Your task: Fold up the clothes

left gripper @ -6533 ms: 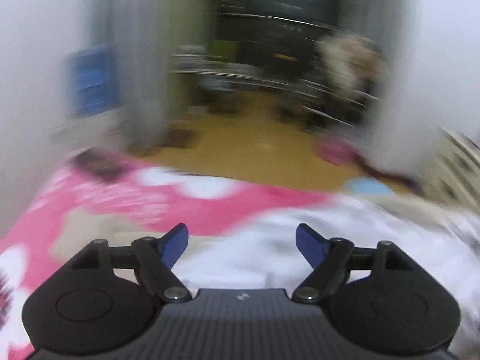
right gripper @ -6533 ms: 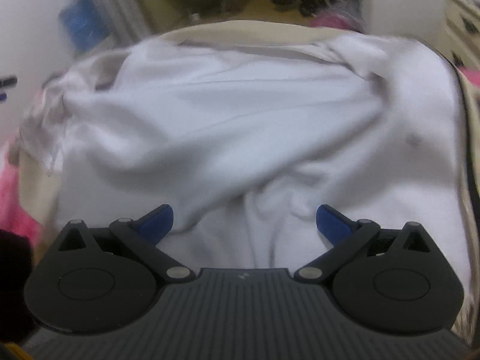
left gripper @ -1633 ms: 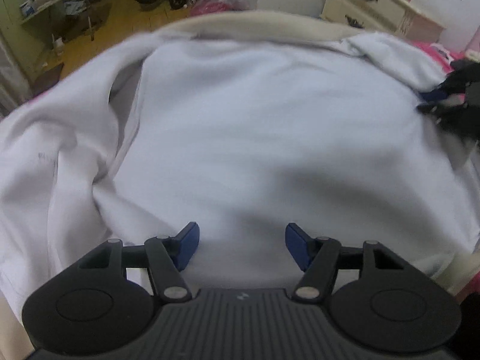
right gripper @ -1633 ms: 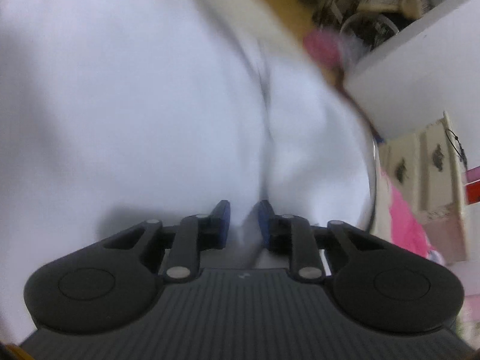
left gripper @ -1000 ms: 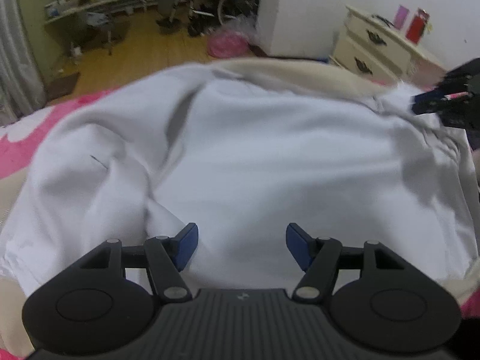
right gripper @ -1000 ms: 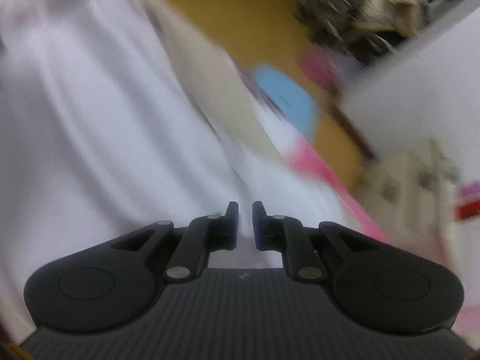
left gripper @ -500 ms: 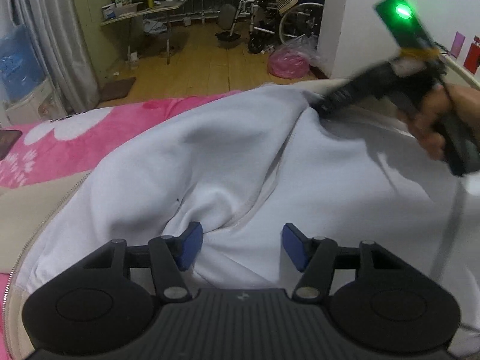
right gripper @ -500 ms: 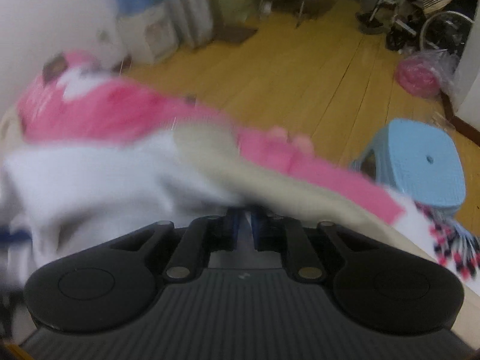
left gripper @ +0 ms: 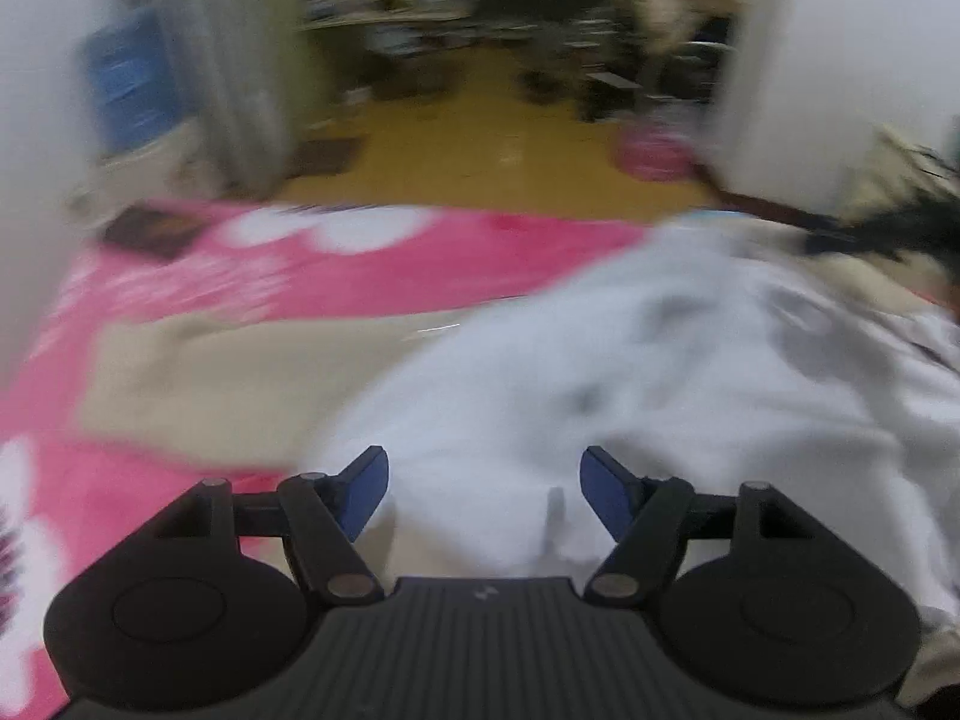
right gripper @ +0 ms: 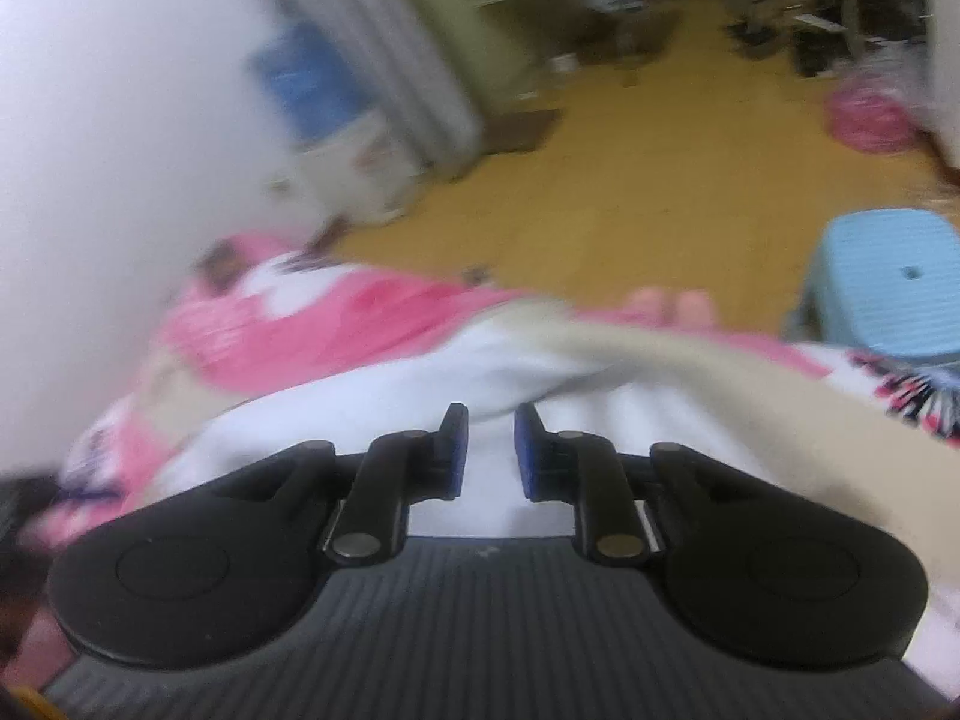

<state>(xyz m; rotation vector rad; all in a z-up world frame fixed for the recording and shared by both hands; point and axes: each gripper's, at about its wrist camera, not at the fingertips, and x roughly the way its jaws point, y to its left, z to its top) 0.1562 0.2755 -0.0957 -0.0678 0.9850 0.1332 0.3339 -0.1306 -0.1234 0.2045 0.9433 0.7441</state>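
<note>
We could read no writing or brand in either view; both were blurred. In the left wrist view, the pink blanket (left gripper: 180, 288) with white flowers filled the left of the frame, a beige cloth (left gripper: 240, 378) lay across it, and the white garment (left gripper: 660, 372) spread over the centre and right. Our left tool (left gripper: 483, 489) stood at the lower centre with its blue pads wide apart above the garment, gripping nothing; its jaws had just been opening. At the right edge a dark blurred shape, apparently the right tool (left gripper: 870, 234), met the garment's far edge.

In the right wrist view, the blanket sat at left, the garment at lower centre, and a light blue stool (right gripper: 888, 282) at right. The right tool's jaws had just been opening to a narrow gap; white fabric lay between the pads, but we could not tell whether they pressed it.

Half a second before, the left view showed more garment and a hand on the right tool.
</note>
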